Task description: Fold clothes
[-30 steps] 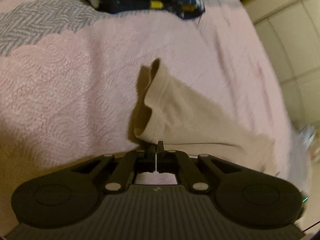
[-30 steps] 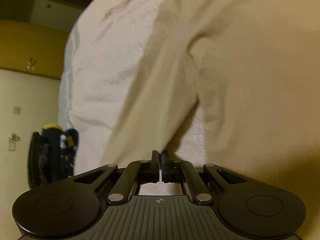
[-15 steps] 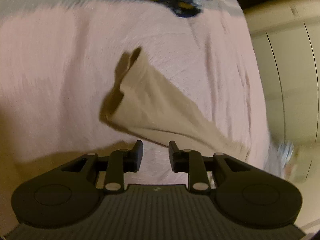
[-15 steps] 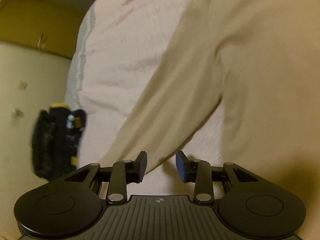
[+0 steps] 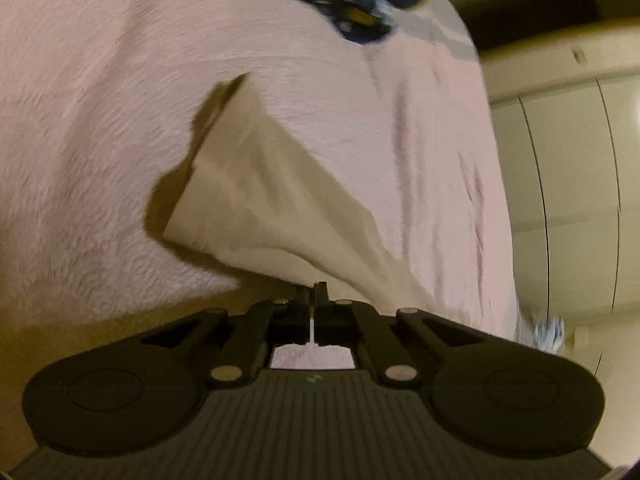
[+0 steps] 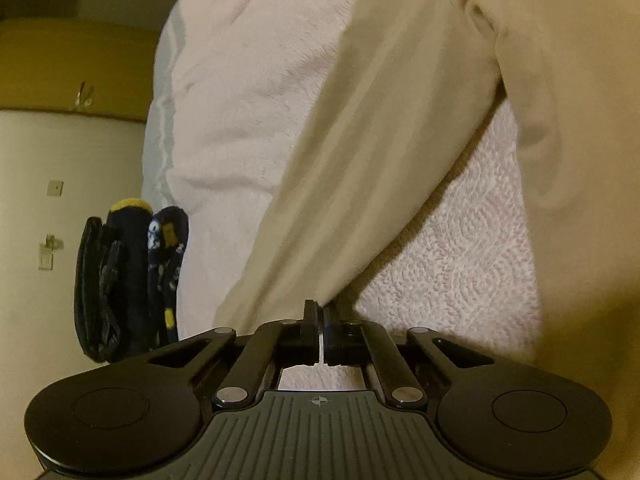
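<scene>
On the bed's pale pink textured quilted cover [image 5: 100,128], a beige soft cotton garment [image 5: 256,200] lies spread, one sleeve reaching away. Left claw [image 5: 312,290] is pinched closed on the garment's near edge; right claw [image 6: 320,312] is likewise clamped on a beige fold [image 6: 360,160]. Far off, a dark navy patterned bundle of clothing [image 6: 132,280] sits at the bed's edge.
</scene>
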